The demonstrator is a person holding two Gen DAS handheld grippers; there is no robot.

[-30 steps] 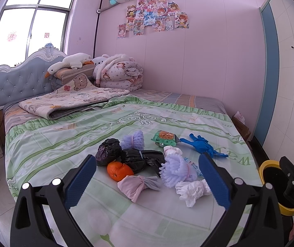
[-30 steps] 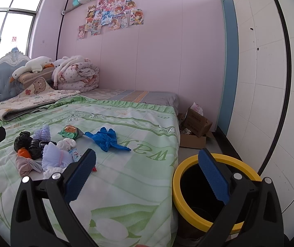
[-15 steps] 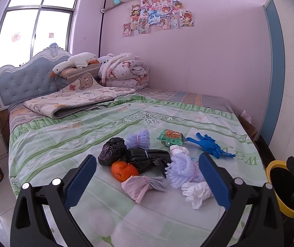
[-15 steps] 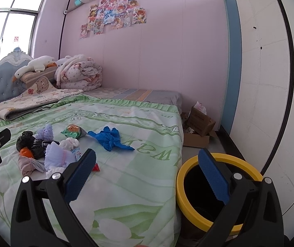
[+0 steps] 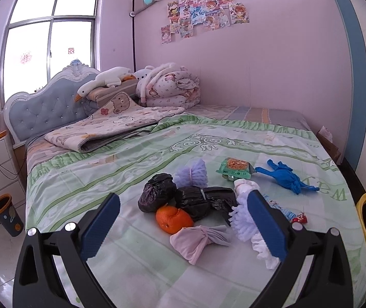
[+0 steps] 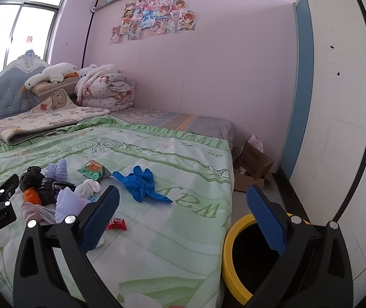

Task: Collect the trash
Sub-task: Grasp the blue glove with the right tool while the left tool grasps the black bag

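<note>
Collecting trash from a bed, opening stage. We hold the left gripper above the near part of the bedspread, its jaws spread wide and holding nothing; the right gripper is likewise spread wide and empty, with one blue pad over the bed edge and the other over the yellow-rimmed bin on the floor beside the bed.

The trash lies in one loose cluster on the bedspread. We see two black bags, touching each other, with an orange peel against them; a pink wad just in front; two lilac foam nets, one behind the bags and one partly hidden by the left gripper's pad; white crumpled paper; a green snack packet; a blue glove a little apart toward the bin; and a small red wrapper nearest the bed edge.

We judge that no visible collecting is done: the bin interior looks dark and we cannot tell whether it holds anything, and every piece remains to be lifted and dropped in.
</note>
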